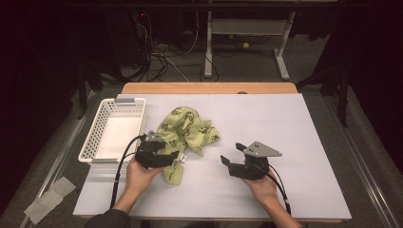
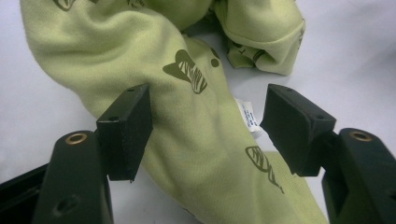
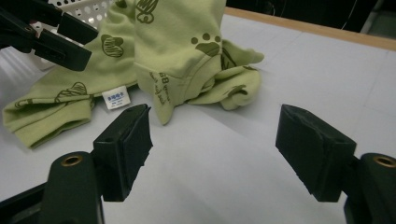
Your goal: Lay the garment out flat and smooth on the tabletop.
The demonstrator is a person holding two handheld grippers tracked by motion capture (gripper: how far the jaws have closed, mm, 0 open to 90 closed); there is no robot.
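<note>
Two forearms come in at the near edge, each hand bearing one hand-held gripper. The left hand-held gripper (image 2: 205, 126) stands released, jaws astride one crumpled green garment (image 1: 186, 133) on the table (image 1: 285, 123). The right hand-held gripper (image 3: 215, 149) gapes empty nearby; one white basket (image 1: 113, 130) sits left.

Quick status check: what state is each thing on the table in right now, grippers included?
Green garment: crumpled, lying on the table beside the basket.
White basket: upright, empty.
Left gripper: open, jaws straddling the garment, not pressing on it.
Right gripper: open, empty, short of the garment.
</note>
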